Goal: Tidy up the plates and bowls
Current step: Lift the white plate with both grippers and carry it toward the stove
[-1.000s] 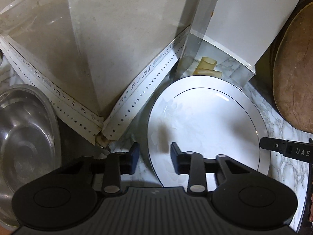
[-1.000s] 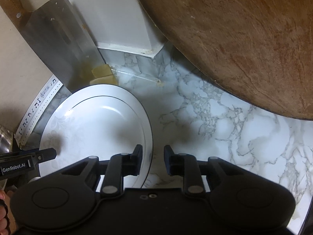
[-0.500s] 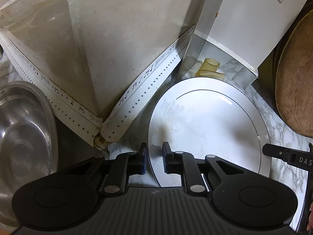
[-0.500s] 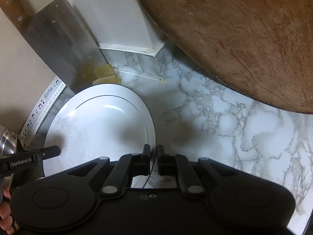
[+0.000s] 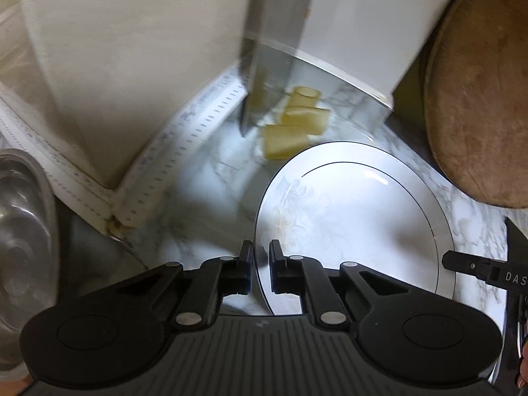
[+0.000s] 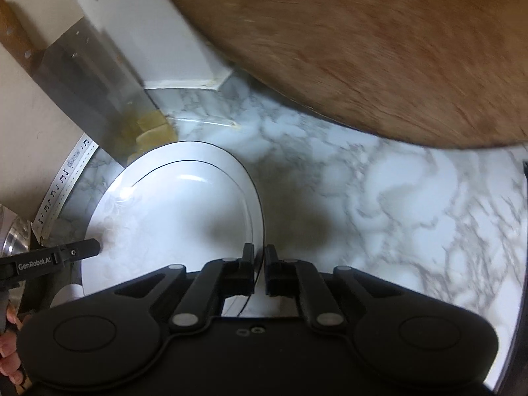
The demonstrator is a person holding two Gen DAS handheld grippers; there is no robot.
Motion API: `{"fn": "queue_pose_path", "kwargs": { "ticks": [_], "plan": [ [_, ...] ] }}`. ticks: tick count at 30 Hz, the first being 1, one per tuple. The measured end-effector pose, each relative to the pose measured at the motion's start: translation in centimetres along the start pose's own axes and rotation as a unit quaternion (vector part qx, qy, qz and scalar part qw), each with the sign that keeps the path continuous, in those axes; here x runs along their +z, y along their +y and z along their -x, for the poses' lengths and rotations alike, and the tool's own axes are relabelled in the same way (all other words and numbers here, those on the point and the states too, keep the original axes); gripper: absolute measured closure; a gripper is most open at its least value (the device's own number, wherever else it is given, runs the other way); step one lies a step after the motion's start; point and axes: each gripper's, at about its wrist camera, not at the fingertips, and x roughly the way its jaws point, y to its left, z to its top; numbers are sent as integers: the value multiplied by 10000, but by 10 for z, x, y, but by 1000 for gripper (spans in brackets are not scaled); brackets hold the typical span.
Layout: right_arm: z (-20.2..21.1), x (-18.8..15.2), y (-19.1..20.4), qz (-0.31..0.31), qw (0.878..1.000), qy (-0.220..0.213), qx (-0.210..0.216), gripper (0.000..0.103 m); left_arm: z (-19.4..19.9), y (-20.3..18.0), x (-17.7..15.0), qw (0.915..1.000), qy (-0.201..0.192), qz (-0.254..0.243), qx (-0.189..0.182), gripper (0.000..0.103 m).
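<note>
Left wrist view: the left hand-held gripper (image 5: 261,269) points steeply down at the marble worktop (image 5: 211,181), its fingers clenched on the left rim of the white plate (image 5: 356,224). The plate lies between a steel bowl (image 5: 23,227) at the far left and a round wooden board (image 5: 478,99) at the right. Yellowish pieces (image 5: 297,125) sit just beyond the plate's far edge. The right hand-held gripper's finger (image 5: 475,265) reaches in at the plate's right rim.

Right wrist view: the right hand-held gripper (image 6: 259,272), likewise tilted steeply down, is clamped on the plate's (image 6: 171,217) right rim, the thin edge showing between its pads. The left hand-held gripper's finger (image 6: 66,252) enters from the left over the opposite rim, with the person's fingertips (image 6: 10,356) at the lower left corner.
</note>
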Motion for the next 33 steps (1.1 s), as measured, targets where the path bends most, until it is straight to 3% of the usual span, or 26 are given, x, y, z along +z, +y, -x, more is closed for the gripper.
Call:
{"fn": "queue_pose_path", "kwargs": {
  "ticks": [7,14,33],
  "plan": [
    [26,-23,-36,-346,9994,24,10,97,5,-30,-19,9988,169,-368,-262,94],
    [58,-66,-66,-775,9970,37,45,97,13,-52,-46,9946,393,-719,-638,94],
    [125,-169,-93,-1311,9911,-131,-175,97,53,-77,-124,9809,575,-1427,-1190,94]
  ]
}}
